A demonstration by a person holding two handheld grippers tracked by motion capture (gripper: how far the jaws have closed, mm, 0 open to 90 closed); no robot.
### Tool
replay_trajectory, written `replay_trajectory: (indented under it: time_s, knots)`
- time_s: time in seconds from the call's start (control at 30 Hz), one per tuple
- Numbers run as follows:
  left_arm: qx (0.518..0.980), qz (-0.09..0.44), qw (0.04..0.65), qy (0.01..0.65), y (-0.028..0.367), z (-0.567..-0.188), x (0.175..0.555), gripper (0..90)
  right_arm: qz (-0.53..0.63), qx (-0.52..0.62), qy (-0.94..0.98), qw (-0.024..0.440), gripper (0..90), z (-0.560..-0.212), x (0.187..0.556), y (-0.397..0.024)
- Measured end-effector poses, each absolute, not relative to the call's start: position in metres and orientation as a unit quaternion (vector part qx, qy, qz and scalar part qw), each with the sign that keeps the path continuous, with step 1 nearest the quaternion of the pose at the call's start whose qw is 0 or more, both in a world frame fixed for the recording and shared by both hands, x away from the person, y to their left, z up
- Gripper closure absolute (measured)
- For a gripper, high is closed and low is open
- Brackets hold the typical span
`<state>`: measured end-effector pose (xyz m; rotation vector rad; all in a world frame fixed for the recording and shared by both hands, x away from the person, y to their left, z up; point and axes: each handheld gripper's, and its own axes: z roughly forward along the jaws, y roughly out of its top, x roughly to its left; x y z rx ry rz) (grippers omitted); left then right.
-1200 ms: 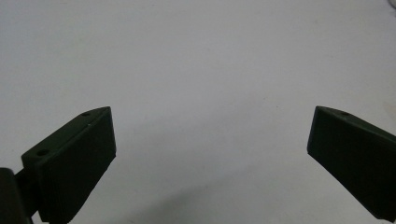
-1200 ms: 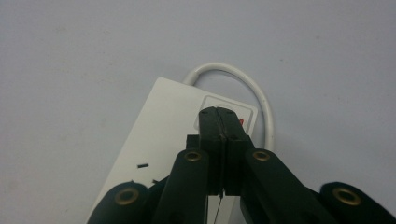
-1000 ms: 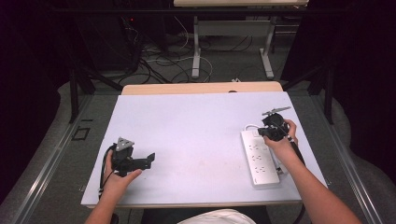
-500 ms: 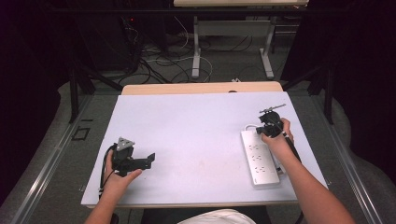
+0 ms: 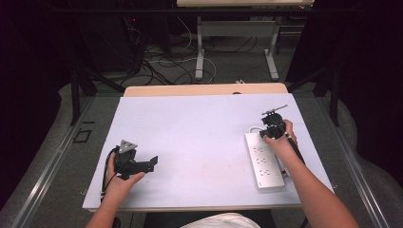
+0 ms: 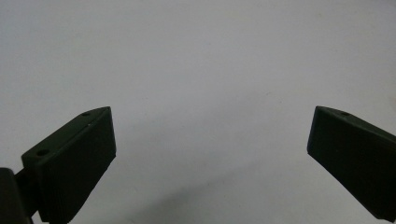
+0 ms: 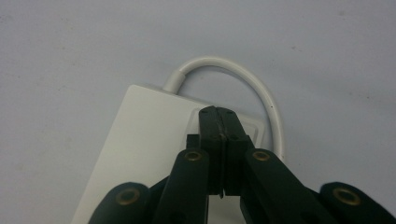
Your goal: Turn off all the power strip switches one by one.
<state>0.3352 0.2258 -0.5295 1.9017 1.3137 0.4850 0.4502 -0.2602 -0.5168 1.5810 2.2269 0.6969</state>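
High view came first: a long white plastic power strip [image 5: 264, 161] lay flat near the right edge of the pale, matte surface [image 5: 199, 137], its long axis running from the person's side toward the far edge and leaning slightly left at the far end. Its white cord [image 5: 253, 128] left that far end. The right gripper [image 5: 272, 127] stood over that end, while the left gripper [image 5: 142, 165] rested well apart on the left, pointing right.

Left gripper view showed two blocky black fingers [image 6: 77, 163] spread wide with bare surface between them.

Right gripper view showed the black fingers [image 7: 218, 135] pressed together, pinching nothing, their tips over the rounded end of the power strip [image 7: 140, 135], beside the smooth round cord [image 7: 261, 93] curving in a loop.
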Motion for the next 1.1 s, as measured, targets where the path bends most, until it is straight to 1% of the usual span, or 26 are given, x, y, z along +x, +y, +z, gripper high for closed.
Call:
replay_trajectory:
  time_s: [0.33,0.43,0.7,1.1]
  knots:
    - [0.745,0.189,0.380,0.514,0.2260,-0.5299,0.3354,1.0,0.243,0.556,0.778,0.163,90.0,-0.5168,0.4494,-0.2582]
    - [0.751,0.188,0.375,0.510,0.2269,-0.5295,0.3355,1.0,0.241,0.550,0.782,0.168,90.0,-0.5170,0.4489,-0.2577]
    - [0.748,0.188,0.378,0.512,0.2261,-0.5297,0.3353,1.0,0.234,0.535,0.790,0.188,90.0,-0.5183,0.4466,-0.2532]
    - [0.752,0.187,0.375,0.508,0.2268,-0.5295,0.3356,1.0,0.255,0.553,0.774,0.173,90.0,-0.5201,0.4458,-0.2594]
